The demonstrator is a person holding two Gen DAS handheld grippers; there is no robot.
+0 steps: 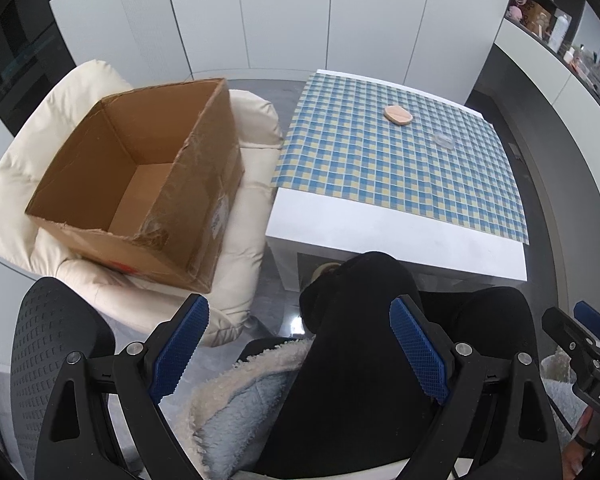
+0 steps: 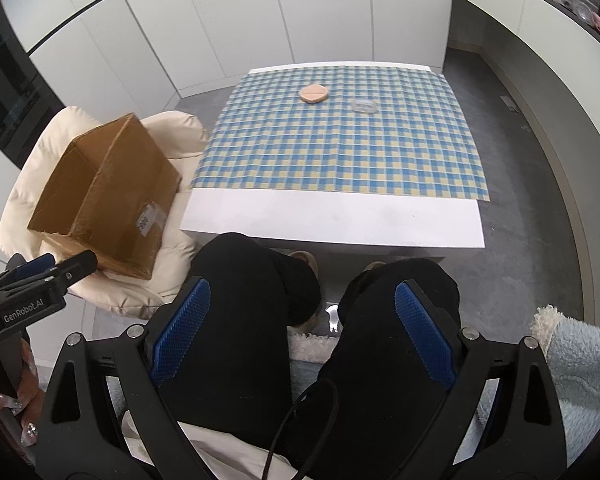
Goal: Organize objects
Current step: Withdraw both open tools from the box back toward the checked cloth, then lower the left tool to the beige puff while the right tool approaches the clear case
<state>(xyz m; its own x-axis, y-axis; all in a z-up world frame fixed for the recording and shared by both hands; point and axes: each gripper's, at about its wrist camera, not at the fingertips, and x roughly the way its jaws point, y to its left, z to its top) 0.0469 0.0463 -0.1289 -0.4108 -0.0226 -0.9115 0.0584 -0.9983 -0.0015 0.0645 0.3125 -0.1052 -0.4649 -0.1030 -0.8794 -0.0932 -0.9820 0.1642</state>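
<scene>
My left claw point(image 1: 300, 344) and right claw point(image 2: 302, 330) hung wide apart and empty over my knees. The peach pad point(image 2: 313, 93) lay at twelve o'clock from the right claw, one o'clock from the left, its long axis crosswise. The clear lid point(image 2: 364, 105) sat just right of it, so my right hand seemed nearer both; the cardboard box point(image 1: 140, 184) waited at ten o'clock.

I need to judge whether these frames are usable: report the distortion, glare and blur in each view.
Left wrist view: strong fisheye bends the white wall panels, corners go black; the brown cardboard box is sharp. Right wrist view: same bending, an orange flare washes that box; the clear plastic lid barely stands out on the blue-and-yellow checked cloth.
</scene>
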